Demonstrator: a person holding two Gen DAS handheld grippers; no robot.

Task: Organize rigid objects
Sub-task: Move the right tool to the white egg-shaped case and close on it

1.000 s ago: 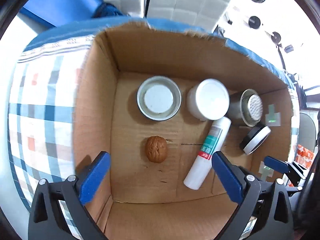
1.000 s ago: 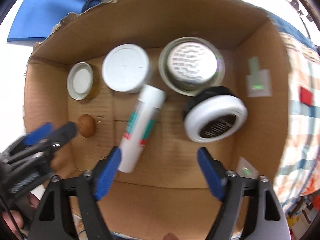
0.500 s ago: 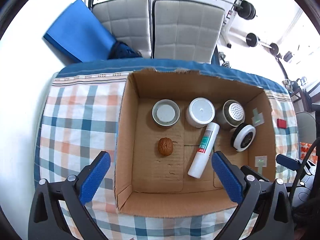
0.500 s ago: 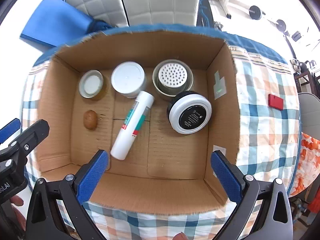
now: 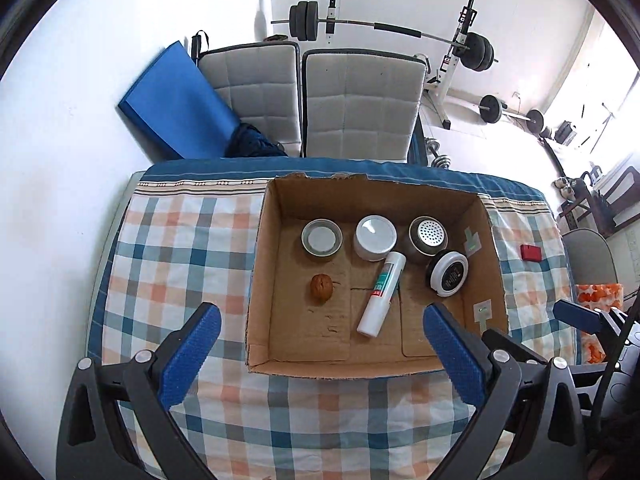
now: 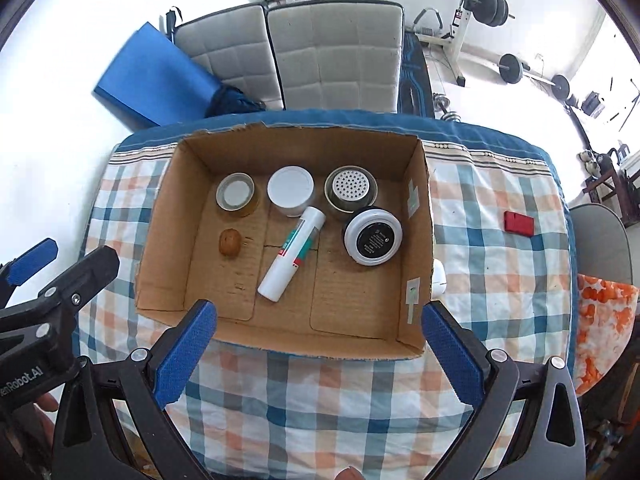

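Both grippers have pulled back and up from the cardboard box (image 5: pixel 256 280) since a second ago, so the whole box and the checked tablecloth (image 5: pixel 176 248) around it now show in each view. Left gripper (image 5: pixel 320 340) hangs over the near edge of the table with its jaws spread wide and nothing between them; right gripper (image 6: pixel 316 340) does the same, jaws wide apart and empty. Inside the box, along the far wall, stand a glass jar with a white lid (image 5: pixel 322 237) at the left, a white-lidded tub (image 5: pixel 376 237) in the middle and a metal shaker with a perforated top (image 5: pixel 430 235) at the right. A white tube with a green and red label (image 5: pixel 381 288) lies slantwise on the box floor, its far end touching the tub. A walnut (image 5: pixel 321 288) sits apart near the left wall, and a round black-and-white tin (image 5: pixel 448 274) leans by the right wall, just beside the shaker. A small red block (image 6: pixel 519 223) lies on the cloth, well apart from the box toward the right edge.
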